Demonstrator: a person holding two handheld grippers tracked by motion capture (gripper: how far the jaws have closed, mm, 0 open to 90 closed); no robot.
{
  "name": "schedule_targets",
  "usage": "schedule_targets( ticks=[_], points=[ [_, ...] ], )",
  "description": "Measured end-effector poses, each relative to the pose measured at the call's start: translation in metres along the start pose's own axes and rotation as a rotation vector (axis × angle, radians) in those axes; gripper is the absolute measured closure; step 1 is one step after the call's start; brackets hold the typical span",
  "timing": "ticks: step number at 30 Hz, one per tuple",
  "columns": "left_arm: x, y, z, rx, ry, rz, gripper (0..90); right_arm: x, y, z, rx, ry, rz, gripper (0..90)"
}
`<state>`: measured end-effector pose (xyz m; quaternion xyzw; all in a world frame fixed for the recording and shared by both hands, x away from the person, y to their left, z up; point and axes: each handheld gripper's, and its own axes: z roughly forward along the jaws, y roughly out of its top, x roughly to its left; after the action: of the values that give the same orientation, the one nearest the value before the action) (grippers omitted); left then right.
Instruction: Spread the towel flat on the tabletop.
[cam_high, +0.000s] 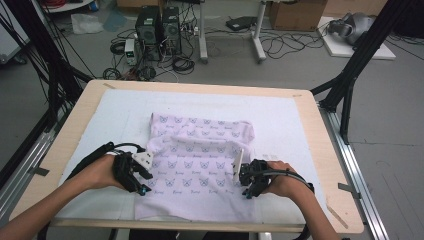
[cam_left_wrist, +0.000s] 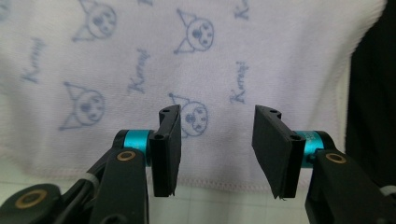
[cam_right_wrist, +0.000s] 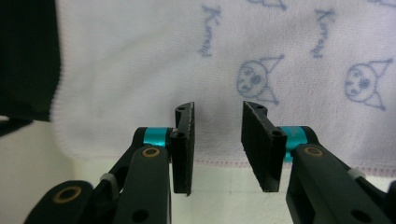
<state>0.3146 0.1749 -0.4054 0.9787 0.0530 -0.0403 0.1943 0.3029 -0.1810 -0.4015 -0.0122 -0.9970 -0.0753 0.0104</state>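
From above, the towel (cam_high: 200, 160) lies partly folded on the white mat (cam_high: 300, 125), its far edge doubled over. The left gripper (cam_high: 142, 187) and right gripper (cam_high: 247, 192) sit at its side edges.

Left gripper view: jaws spread, empty, hem just ahead.

Right gripper view: likewise parted. Nothing blocks; folding looks unfinished.

Pale lilac towel (cam_high: 200, 165) printed all over with blue-grey cartoon cat faces and little script words, thin pink stitched hem. White mat (cam_high: 115, 115) on a light wood table (cam_high: 320, 150). Black grippers (cam_high: 132, 172) (cam_high: 250, 180) with teal collars, brass rivets.
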Motion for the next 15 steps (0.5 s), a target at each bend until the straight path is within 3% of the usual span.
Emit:
schedule_targets(
  ticks=[3,6,8,10,11,15],
  points=[
    [0.0013,0.0011,0.0063,0.018,0.011,-0.01,56.0,-0.0029,0.0021,0.0046,0.035,-0.002,-0.002,72.2],
    [0.001,0.0038,0.0067,0.039,0.054,-0.004,69.7,-0.006,0.0048,0.0051,0.052,0.004,-0.001,86.0],
    [-0.0016,0.006,0.0075,0.05,0.072,0.008,74.0,-0.0061,0.007,0.0055,0.067,0.002,-0.003,87.6],
    [-0.0054,0.0076,0.0081,0.056,0.084,0.032,86.4,-0.0036,0.0087,0.0055,0.076,-0.017,-0.012,88.8],
    [-0.0064,0.008,0.0078,0.057,0.089,0.032,86.8,-0.0019,0.009,0.0053,0.079,-0.024,-0.014,89.0],
    [-0.0072,0.0056,0.0007,0.031,0.061,0.012,87.7,-0.0037,0.0003,-0.0012,0.0,-0.009,0.025,89.2]
  ],
)
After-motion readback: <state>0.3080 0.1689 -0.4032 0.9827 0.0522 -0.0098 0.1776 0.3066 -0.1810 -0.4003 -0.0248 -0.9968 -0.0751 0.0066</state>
